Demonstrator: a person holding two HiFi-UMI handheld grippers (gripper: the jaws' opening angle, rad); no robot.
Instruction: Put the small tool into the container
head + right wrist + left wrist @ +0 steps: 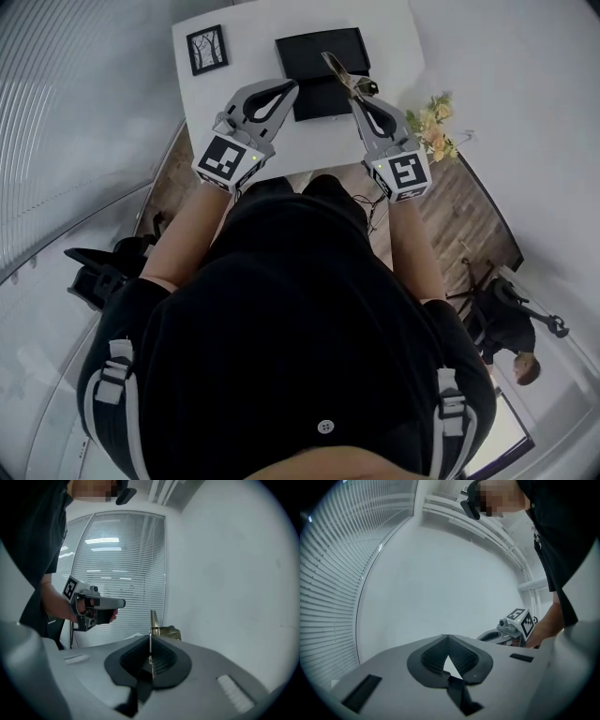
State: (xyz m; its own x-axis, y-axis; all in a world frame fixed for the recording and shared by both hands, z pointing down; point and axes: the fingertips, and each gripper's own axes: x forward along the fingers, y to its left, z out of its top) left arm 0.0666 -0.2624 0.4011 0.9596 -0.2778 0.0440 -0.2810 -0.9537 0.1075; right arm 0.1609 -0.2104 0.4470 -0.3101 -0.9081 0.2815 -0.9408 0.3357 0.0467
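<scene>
White table (251, 37) fills the frame's top, a black container (309, 52) at its centre. My right gripper (356, 97) pinches the small tool (339, 73) over the container; my left gripper (291, 86), jaws pressed together on nothing, hovers just left.

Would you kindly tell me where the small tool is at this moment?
The small tool is clamped in the right gripper, near the head view's top, just right of centre, held over the right side of the black container on the white table.

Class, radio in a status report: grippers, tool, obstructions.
Left hand-held gripper shut, empty. Right hand-held gripper shut on thin brass-coloured metal tool, over black rectangular container. No obstruction seen.
</scene>
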